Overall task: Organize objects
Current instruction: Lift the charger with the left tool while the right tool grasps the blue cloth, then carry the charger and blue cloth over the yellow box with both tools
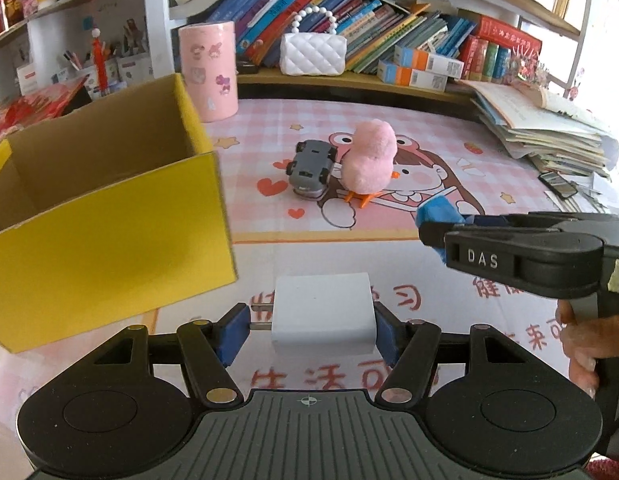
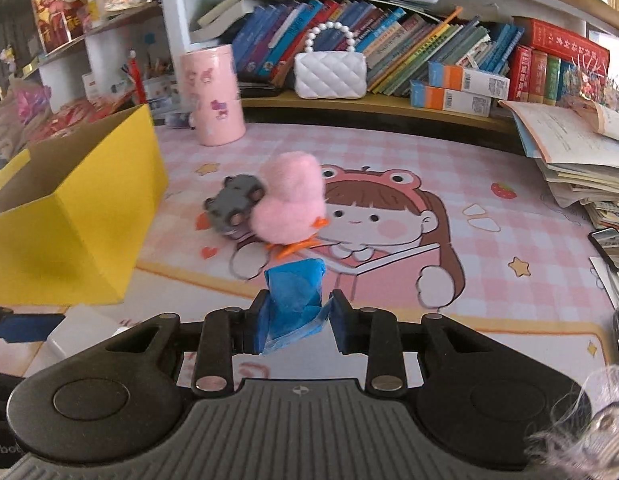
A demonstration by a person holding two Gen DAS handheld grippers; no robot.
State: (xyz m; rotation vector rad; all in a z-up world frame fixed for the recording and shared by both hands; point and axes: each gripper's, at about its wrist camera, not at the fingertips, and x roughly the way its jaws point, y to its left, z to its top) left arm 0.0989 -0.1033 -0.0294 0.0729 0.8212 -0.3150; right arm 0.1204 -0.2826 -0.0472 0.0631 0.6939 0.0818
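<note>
My left gripper (image 1: 309,322) is shut on a white plug-in charger (image 1: 323,312), its two prongs pointing left, held low above the mat beside an open yellow cardboard box (image 1: 109,248). My right gripper (image 2: 297,320) is shut on a crumpled blue packet (image 2: 295,292); in the left wrist view it reaches in from the right (image 1: 431,232), held by a hand (image 1: 581,344). Further back on the mat, an overturned grey toy car (image 1: 311,166) leans against a pink plush chick (image 1: 369,156) with orange feet. The box (image 2: 69,232), car (image 2: 233,202) and chick (image 2: 289,204) also show ahead of the right gripper.
A pink sticker-covered canister (image 1: 208,72) stands behind the box. A white quilted bag (image 1: 312,54) and rows of books sit on the shelf at the back. A stack of papers and books (image 1: 549,128) and a phone (image 1: 557,184) crowd the right side.
</note>
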